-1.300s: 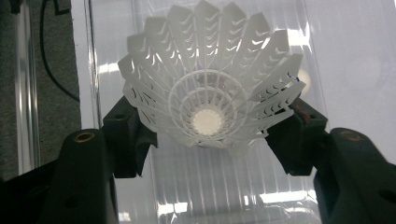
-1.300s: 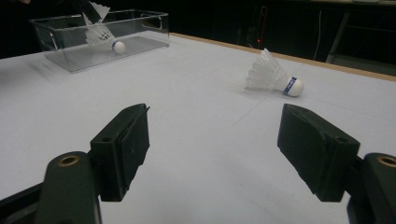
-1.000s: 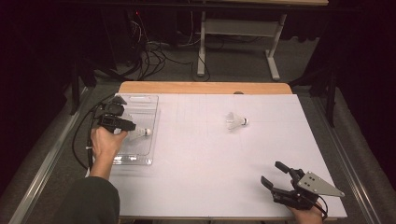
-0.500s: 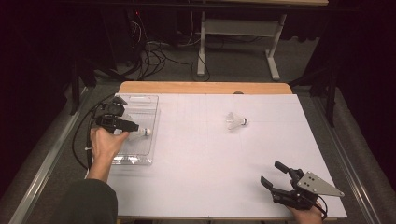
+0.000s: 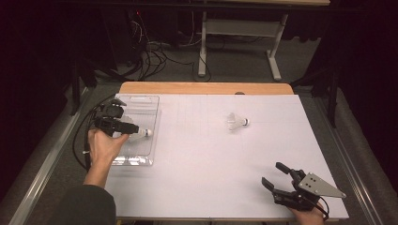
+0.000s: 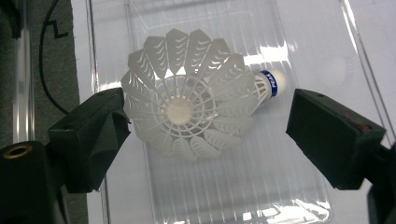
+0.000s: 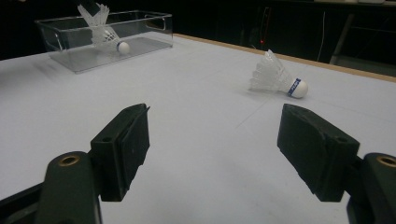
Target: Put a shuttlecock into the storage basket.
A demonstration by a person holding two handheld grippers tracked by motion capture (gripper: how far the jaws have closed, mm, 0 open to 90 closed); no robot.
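A white plastic shuttlecock with a blue-banded cork lies inside a clear plastic tray at the table's left. My left gripper reaches over the tray. Its jaws have just been opening, and they stand wide around the shuttlecock: the skirt brushes one pad and the other pad is well apart. A second shuttlecock lies on its side on the white tabletop past the middle. My right gripper rests open near the front right edge, nothing between its jaws, and points toward that shuttlecock.
The clear tray has low walls and sits along the table's left edge. A black cable trails off the left side. Beyond the wooden far edge stand a desk frame and cables on the floor.
The left hand has shifted only slightly over the tray, and the shuttlecock stays at the same spot inside it. The right gripper has not moved.
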